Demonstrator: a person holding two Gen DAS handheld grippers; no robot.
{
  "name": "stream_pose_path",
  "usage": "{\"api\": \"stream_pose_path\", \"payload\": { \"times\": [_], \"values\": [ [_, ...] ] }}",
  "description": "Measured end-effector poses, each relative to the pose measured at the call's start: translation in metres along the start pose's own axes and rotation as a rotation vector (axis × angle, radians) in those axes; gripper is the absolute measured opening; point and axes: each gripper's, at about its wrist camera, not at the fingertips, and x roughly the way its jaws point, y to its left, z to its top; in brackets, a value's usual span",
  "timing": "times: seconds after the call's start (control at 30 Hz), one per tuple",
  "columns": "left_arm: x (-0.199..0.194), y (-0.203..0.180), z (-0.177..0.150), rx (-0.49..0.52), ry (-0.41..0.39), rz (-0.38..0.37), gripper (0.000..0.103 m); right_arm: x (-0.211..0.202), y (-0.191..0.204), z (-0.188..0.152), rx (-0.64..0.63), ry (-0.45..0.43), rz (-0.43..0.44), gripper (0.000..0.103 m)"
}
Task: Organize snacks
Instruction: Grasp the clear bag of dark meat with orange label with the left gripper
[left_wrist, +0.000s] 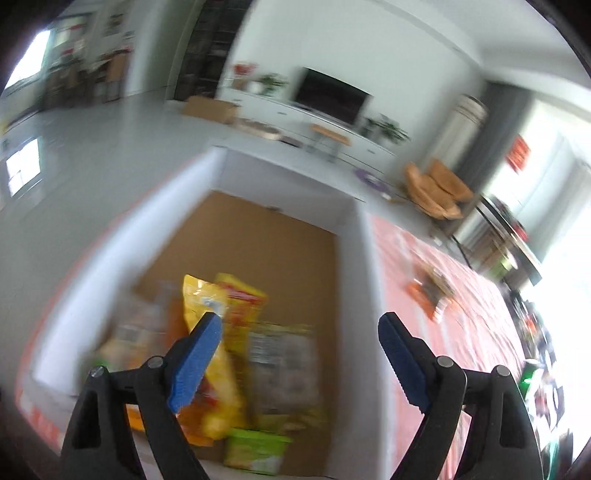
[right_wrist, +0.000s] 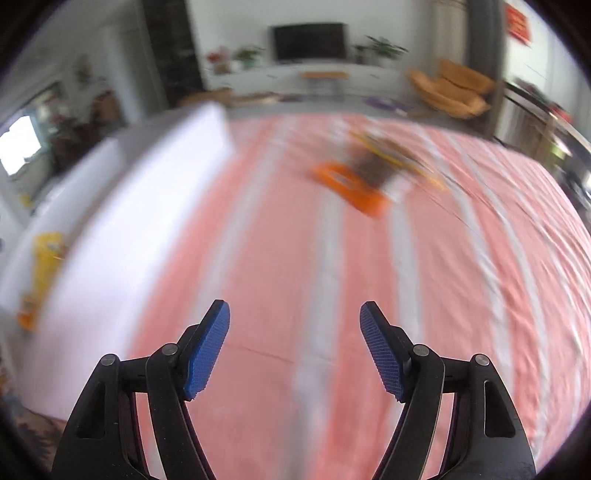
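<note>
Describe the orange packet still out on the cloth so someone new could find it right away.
Start at the white box on the pink striped cloth. Look away from it across the cloth: the orange packet lies flat in the open, touching a blurred brown and yellow pack. It is the bright orange one.

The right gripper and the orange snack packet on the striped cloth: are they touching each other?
Apart. The right wrist view shows the right gripper open over bare cloth, with the orange packet lying far ahead.
</note>
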Motion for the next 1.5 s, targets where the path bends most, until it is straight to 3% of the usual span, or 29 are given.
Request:
{"api": "stream_pose_path", "payload": {
  "times": [0.13, 0.23, 0.47, 0.63, 0.83, 0.97, 1.03, 1.17, 1.23, 1.3, 1.4, 1.43, 1.5],
  "values": [
    [0.014, -0.063, -0.005, 0.111, 0.066, -0.093, 0.087, 0.004, -0.079, -0.035, 0.09, 0.01, -0.187, 0.076],
    [0.027, -0.111, -0.011, 0.18, 0.129, -0.16, 0.087, 0.003, -0.118, -0.044, 0.143, -0.007, -0.268, 0.076],
    [0.066, -0.227, -0.014, 0.434, 0.275, -0.252, 0.087, -0.009, -0.145, -0.054, 0.254, -0.04, -0.258, 0.076],
    [0.126, -0.286, 0.01, 0.563, 0.328, -0.226, 0.087, -0.004, -0.143, -0.054, 0.247, -0.039, -0.242, 0.078],
    [0.25, -0.32, 0.024, 0.603, 0.43, -0.193, 0.087, -0.004, -0.138, -0.058, 0.235, -0.033, -0.234, 0.083],
    [0.329, -0.349, 0.004, 0.779, 0.481, -0.135, 0.087, -0.004, -0.137, -0.059, 0.235, -0.034, -0.232, 0.083],
    [0.354, -0.359, -0.001, 0.821, 0.493, -0.134, 0.087, -0.004, -0.137, -0.059, 0.236, -0.035, -0.23, 0.083],
    [0.386, -0.373, 0.004, 0.801, 0.48, -0.136, 0.087, -0.003, -0.137, -0.059, 0.236, -0.035, -0.227, 0.084],
    [0.405, -0.378, 0.005, 0.811, 0.47, -0.1, 0.087, -0.003, -0.137, -0.059, 0.233, -0.033, -0.227, 0.085],
    [0.42, -0.379, 0.006, 0.83, 0.451, -0.066, 0.103, -0.003, -0.137, -0.059, 0.23, -0.031, -0.225, 0.085],
    [0.431, -0.371, 0.014, 0.746, 0.449, -0.121, 0.103, -0.003, -0.137, -0.059, 0.23, -0.032, -0.224, 0.085],
    [0.429, -0.367, 0.014, 0.722, 0.431, -0.105, 0.101, -0.004, -0.137, -0.059, 0.23, -0.031, -0.223, 0.085],
    [0.416, -0.365, 0.009, 0.723, 0.381, -0.12, 0.077, -0.003, -0.137, -0.059, 0.229, -0.031, -0.225, 0.086]
  ]
}}
